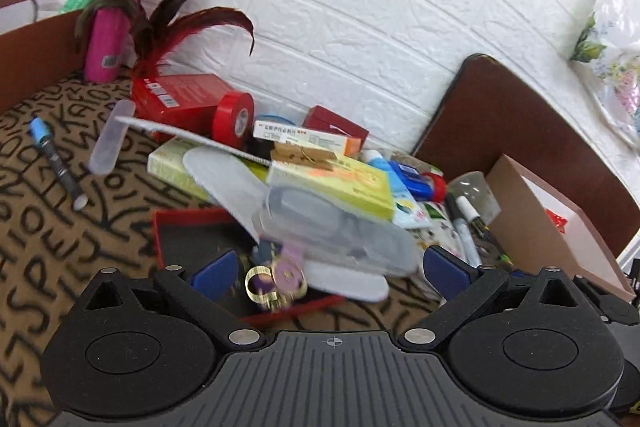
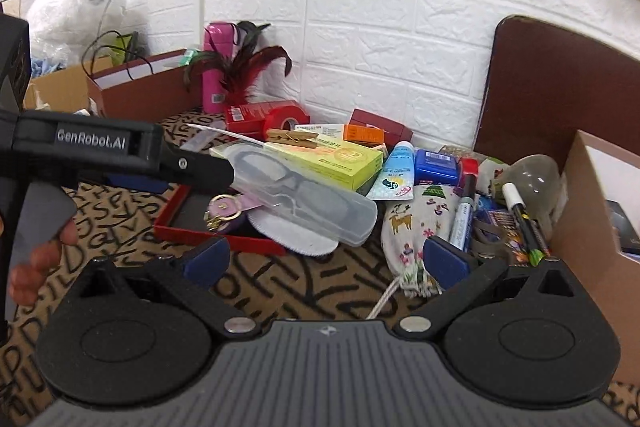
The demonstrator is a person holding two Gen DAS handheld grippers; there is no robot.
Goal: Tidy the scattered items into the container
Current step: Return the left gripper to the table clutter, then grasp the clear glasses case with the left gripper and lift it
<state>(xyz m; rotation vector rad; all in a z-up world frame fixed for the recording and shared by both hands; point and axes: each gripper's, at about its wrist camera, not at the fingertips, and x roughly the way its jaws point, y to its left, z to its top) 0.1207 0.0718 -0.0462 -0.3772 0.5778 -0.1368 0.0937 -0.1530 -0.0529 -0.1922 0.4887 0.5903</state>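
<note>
Both grippers are hovering over a brown cloth with black letters (image 2: 280, 291). The left gripper (image 1: 324, 273) is standing with its tongs wide apart, holding nothing; under it a clear glasses case (image 1: 340, 227) is lying, blurred in this view. In the right wrist view the left gripper (image 2: 160, 167) is coming in from the left, just beside the left end of the glasses case (image 2: 304, 195), but from this side I cannot tell how its tongs stand. The right gripper (image 2: 326, 259) is also wide open and empty, pointing at the heap of items.

The glasses case is resting on a white round cloth (image 2: 296, 237), which is lying partly over an open red tray (image 2: 200, 227). A pink key ring (image 2: 224, 211) is sitting in that tray. Behind the case a yellow-green box (image 2: 332, 163) is lying with a wooden clothespin (image 2: 292, 138) on top. To the right are a blue tube (image 2: 394, 171), a patterned pouch (image 2: 412, 227) and two markers (image 2: 464, 219). The cardboard box (image 2: 592, 211), the container, is standing at the far right, touching the heap. A pink bottle (image 2: 216, 67) and red feathers (image 2: 256, 67) are standing far back by the white wall.
</note>
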